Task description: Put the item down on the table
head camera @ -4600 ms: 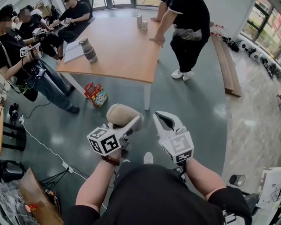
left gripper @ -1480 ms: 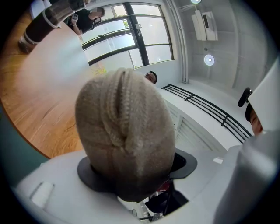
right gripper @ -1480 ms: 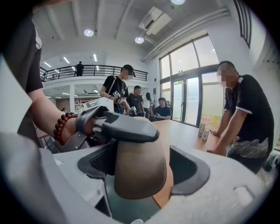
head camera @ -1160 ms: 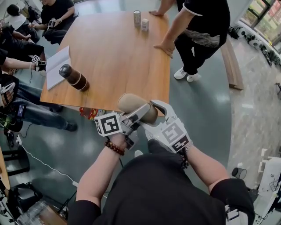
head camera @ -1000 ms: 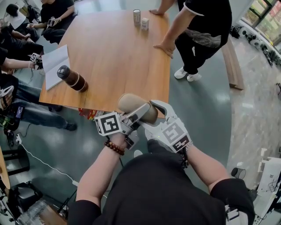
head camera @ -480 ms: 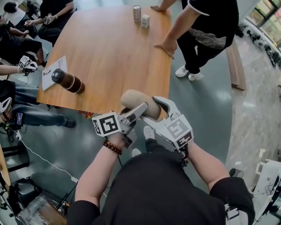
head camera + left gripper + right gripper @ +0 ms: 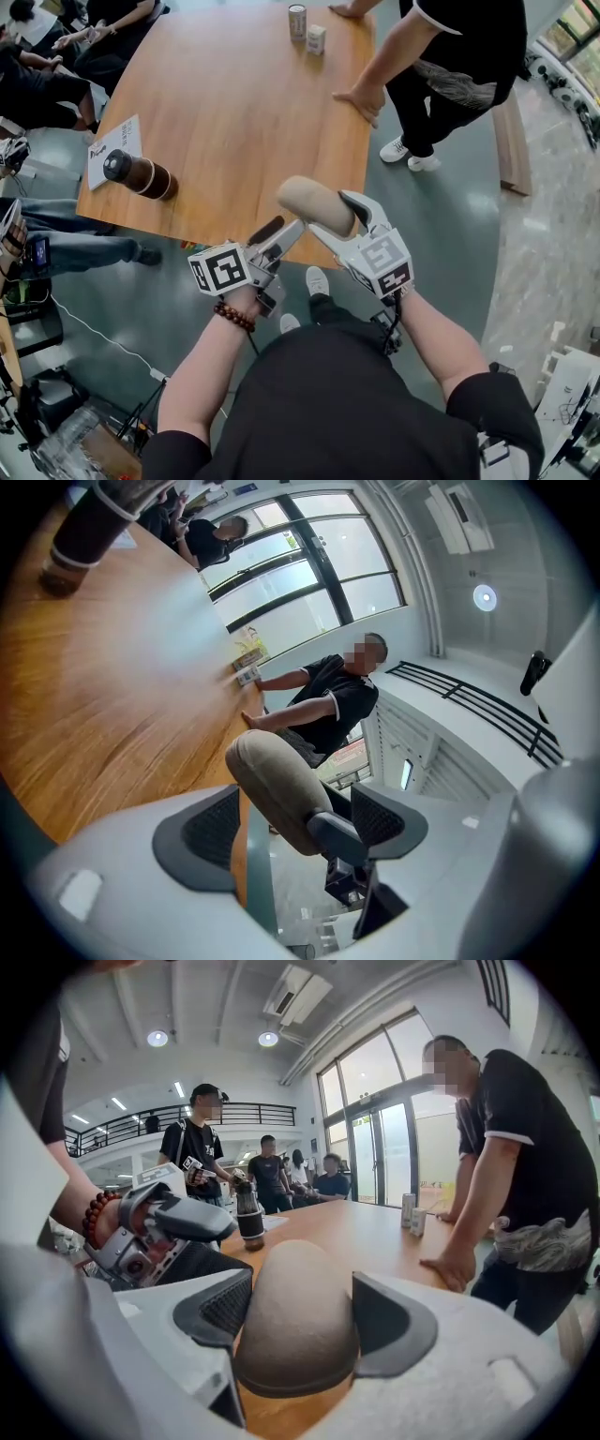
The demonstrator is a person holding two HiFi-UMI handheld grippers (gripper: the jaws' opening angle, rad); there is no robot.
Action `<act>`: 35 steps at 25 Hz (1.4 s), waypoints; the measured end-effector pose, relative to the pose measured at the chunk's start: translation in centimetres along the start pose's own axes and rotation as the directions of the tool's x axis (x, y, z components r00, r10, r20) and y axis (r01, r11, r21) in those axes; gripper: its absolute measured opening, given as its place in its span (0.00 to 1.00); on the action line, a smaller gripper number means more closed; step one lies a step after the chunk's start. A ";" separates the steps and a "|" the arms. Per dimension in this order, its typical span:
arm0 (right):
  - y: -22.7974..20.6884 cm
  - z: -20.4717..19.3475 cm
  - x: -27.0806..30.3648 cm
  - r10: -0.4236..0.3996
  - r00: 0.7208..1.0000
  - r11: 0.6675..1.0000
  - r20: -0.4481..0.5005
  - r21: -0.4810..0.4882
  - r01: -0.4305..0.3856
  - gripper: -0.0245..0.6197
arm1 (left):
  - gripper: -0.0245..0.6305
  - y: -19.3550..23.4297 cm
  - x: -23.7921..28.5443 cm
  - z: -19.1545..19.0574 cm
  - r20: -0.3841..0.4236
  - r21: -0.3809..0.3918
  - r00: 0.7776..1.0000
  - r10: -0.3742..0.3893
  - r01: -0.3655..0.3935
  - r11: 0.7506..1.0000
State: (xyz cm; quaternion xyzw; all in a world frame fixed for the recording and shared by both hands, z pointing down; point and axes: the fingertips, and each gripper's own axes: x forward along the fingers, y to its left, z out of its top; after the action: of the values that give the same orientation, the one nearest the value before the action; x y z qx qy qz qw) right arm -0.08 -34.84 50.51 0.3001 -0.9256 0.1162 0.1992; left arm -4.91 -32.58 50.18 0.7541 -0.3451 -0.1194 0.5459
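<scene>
The item, a tan padded roll point(image 7: 309, 202), hangs in the air over the near edge of the wooden table point(image 7: 234, 122). My right gripper point(image 7: 337, 217) is shut on it, and in the right gripper view both dark pads press the roll's point(image 7: 295, 1321) sides. My left gripper point(image 7: 278, 232) sits just below and left of the roll and does not touch it. Its jaws stand wide and are closing a little. In the left gripper view the roll point(image 7: 277, 794) lies just beyond the pads point(image 7: 211, 827), with nothing pressed between them.
A dark bottle point(image 7: 138, 174) lies on the table's left side beside a white booklet point(image 7: 117, 145). A can point(image 7: 298, 19) and a small box point(image 7: 317, 37) stand at the far end. A person in black leans a hand point(image 7: 361, 98) on the right edge. People sit at the left.
The left gripper has let go of the roll and dropped away to the lower left. The right gripper now holds it alone, slightly higher and nearer the table edge.
</scene>
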 end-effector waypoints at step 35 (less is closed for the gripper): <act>-6.5 -11.1 7.4 -0.049 0.971 0.999 -0.235 -0.013 0.047 0.55 | 0.51 2.9 2.0 -0.7 -0.014 0.143 0.988 0.154 -0.150 0.978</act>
State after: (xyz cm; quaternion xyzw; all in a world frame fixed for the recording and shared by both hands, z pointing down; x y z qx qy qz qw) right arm 1.70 -40.07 64.34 0.3058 -0.8884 0.1425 0.3113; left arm -4.19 -33.82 53.42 0.7637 -0.4026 -0.0431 0.5029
